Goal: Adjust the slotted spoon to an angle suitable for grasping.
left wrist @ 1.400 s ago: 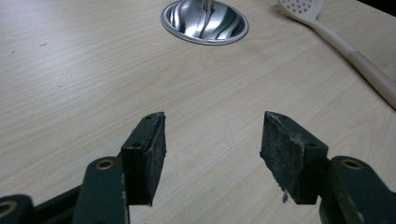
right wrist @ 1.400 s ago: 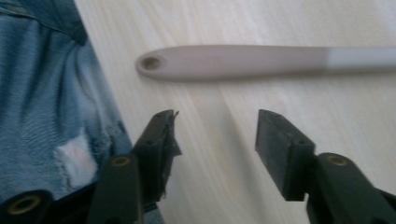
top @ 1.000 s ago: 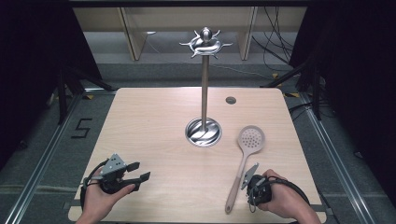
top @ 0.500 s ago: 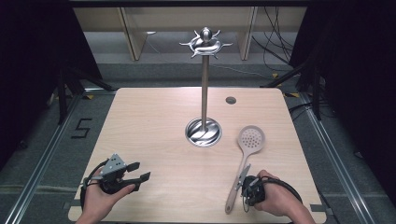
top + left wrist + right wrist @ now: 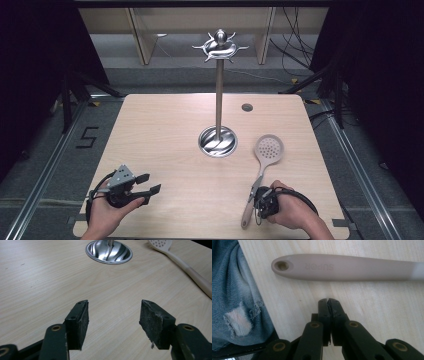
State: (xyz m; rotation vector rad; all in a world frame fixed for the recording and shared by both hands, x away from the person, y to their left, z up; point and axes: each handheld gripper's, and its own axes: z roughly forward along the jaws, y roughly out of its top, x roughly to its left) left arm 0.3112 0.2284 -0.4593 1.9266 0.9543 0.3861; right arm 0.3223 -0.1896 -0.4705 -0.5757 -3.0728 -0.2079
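Right tool [image 5: 256,196]: down at the near right of the counter, jaws pressed together on nothing, tips just beside the spoon's handle end and not touching it [image 5: 328,301].
Change: a second ago this tool sat a touch farther out; it has slid nearer and in toward the handle's end, and the spoon itself has not shifted.
Left tool [image 5: 145,184]: near left, held in the hand, jaws spread wide over bare wood [image 5: 113,315]; same spot as before.
Slotted spoon [image 5: 262,168]: lying flat on the right half, handle end near, perforated pale head far; a hanging hole and raised lettering show at the handle end [image 5: 342,267].
Jeans [image 5: 235,302]: faded denim with a worn patch, just off the near edge of the counter.
Stand [image 5: 218,100]: mid-counter, shiny round base, slim upright pole, hooked crown on top; well apart from both tools.
Counter [image 5: 160,130]: pale wood grain, a small dark round hole at the far right.
Room: grey floor with rails either side, a "5" marked at left, cables and wooden frames at the far wall.
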